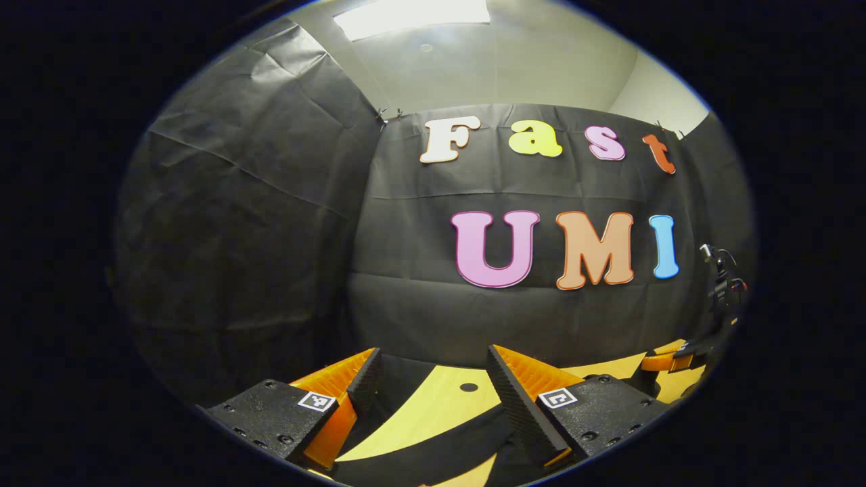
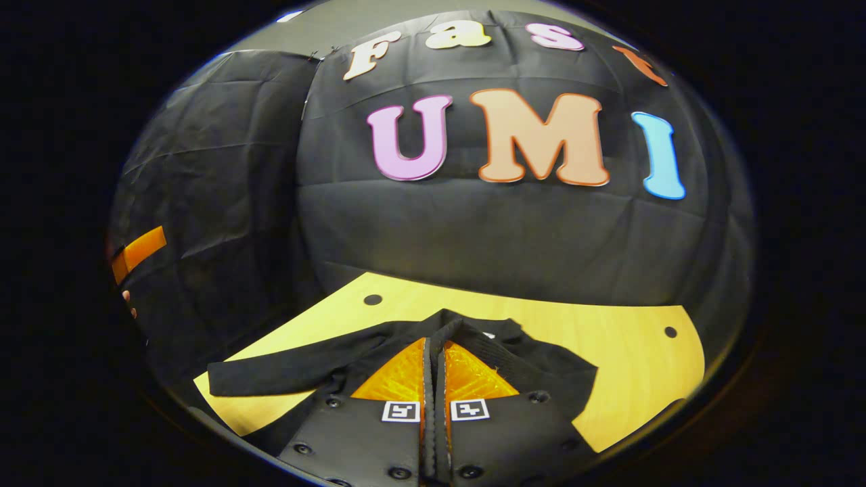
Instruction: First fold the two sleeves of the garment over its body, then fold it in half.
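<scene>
A black garment (image 2: pixel 541 368) lies on the wooden table (image 2: pixel 629 365), one sleeve (image 2: pixel 284 375) stretched out to the left. In the right gripper view my right gripper (image 2: pixel 436 333) is shut, and the black cloth rises to a peak around its tips, pinched between them near a white neck label (image 2: pixel 487 334). In the left gripper view my left gripper (image 1: pixel 433 370) is open and empty, held above the table and aimed at the booth wall. Black garment cloth (image 1: pixel 419 460) shows below its fingers. The right gripper (image 1: pixel 676 357) appears small at the far right of that view.
The booth's black cloth wall (image 2: pixel 473 230) closes the table's back and left sides. Small round holes (image 2: pixel 373 299) mark the tabletop. A part of the left gripper (image 2: pixel 139 250) and a fingertip of the hand holding it (image 2: pixel 127 296) show at the left edge.
</scene>
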A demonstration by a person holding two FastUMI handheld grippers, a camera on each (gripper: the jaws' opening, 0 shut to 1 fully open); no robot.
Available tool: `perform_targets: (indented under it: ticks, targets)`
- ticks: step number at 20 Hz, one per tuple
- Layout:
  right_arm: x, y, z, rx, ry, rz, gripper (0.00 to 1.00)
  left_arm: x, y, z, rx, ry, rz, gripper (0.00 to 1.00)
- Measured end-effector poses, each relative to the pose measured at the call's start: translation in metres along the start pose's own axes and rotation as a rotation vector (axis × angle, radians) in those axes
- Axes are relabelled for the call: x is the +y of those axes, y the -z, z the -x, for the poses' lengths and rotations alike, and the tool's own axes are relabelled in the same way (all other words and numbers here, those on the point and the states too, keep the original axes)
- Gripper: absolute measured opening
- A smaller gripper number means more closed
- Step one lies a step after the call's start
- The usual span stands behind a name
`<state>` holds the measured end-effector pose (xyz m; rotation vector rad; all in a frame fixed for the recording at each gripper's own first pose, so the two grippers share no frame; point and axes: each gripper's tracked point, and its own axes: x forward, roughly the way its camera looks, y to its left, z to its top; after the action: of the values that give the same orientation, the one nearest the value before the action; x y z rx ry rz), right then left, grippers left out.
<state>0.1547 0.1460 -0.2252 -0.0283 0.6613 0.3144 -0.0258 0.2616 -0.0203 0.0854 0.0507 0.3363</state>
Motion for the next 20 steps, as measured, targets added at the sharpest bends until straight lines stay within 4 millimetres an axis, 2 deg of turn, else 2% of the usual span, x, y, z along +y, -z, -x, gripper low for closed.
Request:
perform_targets:
  ticks: [2, 3, 4, 6, 7, 8, 10, 11, 12, 13, 14, 15, 16, 17, 20]
  targets:
    - [0.026, 0.012, -0.021, 0.047, -0.038, 0.024, 0.02, 0.017, 0.005, -0.001, 0.011, -0.021, 0.003, 0.96]
    - [0.038, 0.02, -0.032, 0.075, -0.054, 0.039, 0.02, 0.023, 0.007, -0.001, 0.015, -0.028, 0.007, 0.93]
    - [0.047, 0.028, -0.042, 0.103, -0.065, 0.047, 0.02, 0.03, 0.009, -0.001, 0.021, -0.034, 0.01, 0.96]
    - [0.064, 0.044, -0.06, 0.162, -0.093, 0.035, 0.02, 0.044, 0.015, -0.002, 0.034, -0.054, 0.007, 0.93]
    - [0.071, 0.049, -0.068, 0.182, -0.097, 0.035, 0.02, 0.048, 0.017, -0.002, 0.041, -0.062, 0.006, 0.96]
    - [0.074, 0.051, -0.075, 0.192, -0.096, 0.04, 0.02, 0.053, 0.02, -0.002, 0.048, -0.067, 0.006, 0.93]
    - [0.079, 0.048, -0.083, 0.2, -0.098, 0.042, 0.02, 0.058, 0.023, -0.003, 0.054, -0.068, 0.016, 0.96]
    - [0.085, 0.046, -0.083, 0.191, -0.11, 0.022, 0.07, 0.059, 0.025, -0.004, 0.055, -0.062, 0.026, 0.96]
    - [0.089, 0.032, -0.08, 0.14, -0.126, -0.001, 0.12, 0.059, 0.028, -0.006, 0.058, -0.054, 0.036, 0.96]
    - [0.086, 0.021, -0.072, 0.082, -0.113, -0.015, 0.4, 0.06, 0.032, -0.007, 0.067, -0.05, 0.038, 0.96]
    - [0.078, -0.004, -0.069, 0.015, -0.084, -0.012, 0.68, 0.063, 0.038, -0.01, 0.076, -0.047, 0.036, 0.93]
    - [0.07, -0.018, -0.063, -0.037, -0.06, -0.008, 0.96, 0.065, 0.044, -0.012, 0.088, -0.043, 0.033, 0.93]
    - [0.063, -0.03, -0.053, -0.078, -0.046, -0.007, 1.0, 0.066, 0.049, -0.014, 0.1, -0.033, 0.031, 0.96]
    - [0.056, -0.037, -0.042, -0.1, -0.034, -0.007, 1.0, 0.065, 0.054, -0.016, 0.114, -0.016, 0.029, 0.93]
    - [0.028, -0.049, -0.007, -0.15, 0.022, -0.011, 1.0, 0.063, 0.079, -0.02, 0.173, 0.047, 0.025, 0.93]
